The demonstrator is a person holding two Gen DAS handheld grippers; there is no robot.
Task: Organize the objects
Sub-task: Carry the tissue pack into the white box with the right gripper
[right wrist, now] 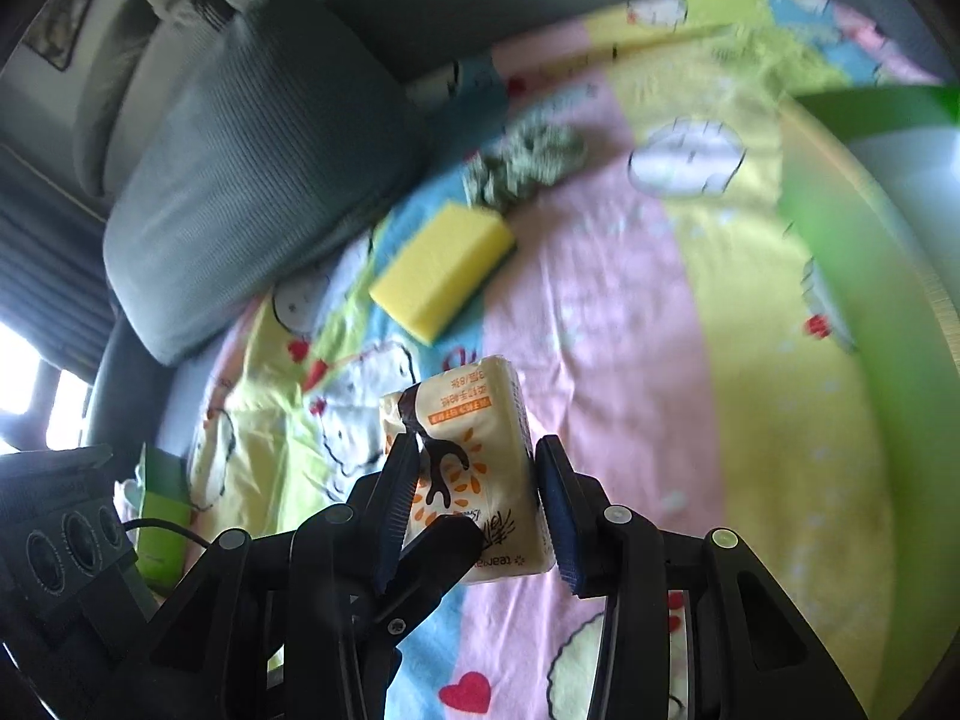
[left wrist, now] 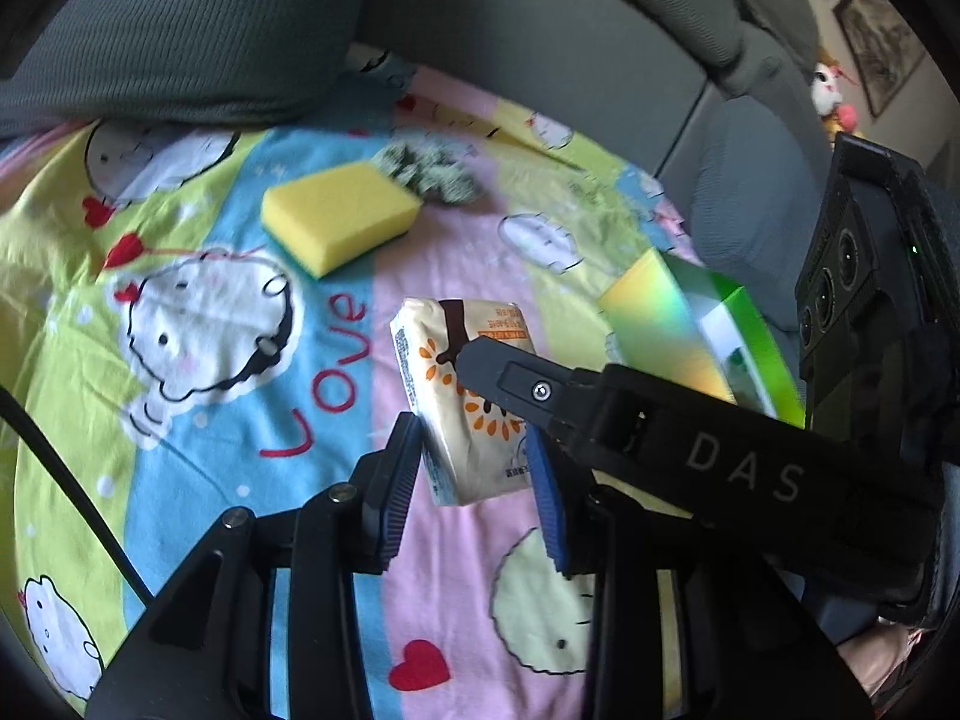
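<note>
A cream tissue pack point(left wrist: 462, 402) with orange print sits between both grippers above a colourful cartoon sheet point(left wrist: 240, 330). My left gripper point(left wrist: 474, 468) has its blue pads on either side of the pack's near end. My right gripper point(right wrist: 477, 498) grips the same pack point(right wrist: 474, 462) between its pads. The right gripper's finger point(left wrist: 510, 384) crosses over the pack in the left wrist view. A yellow sponge point(left wrist: 339, 219) lies farther back, also in the right wrist view point(right wrist: 444, 267). A green-white scrunchie point(left wrist: 429, 171) lies behind it.
A green and yellow box point(left wrist: 690, 330) is at the right, blurred and large in the right wrist view point(right wrist: 870, 300). Grey sofa cushions point(left wrist: 180, 30) border the sheet at the back. A small green box point(right wrist: 159, 516) lies at the left.
</note>
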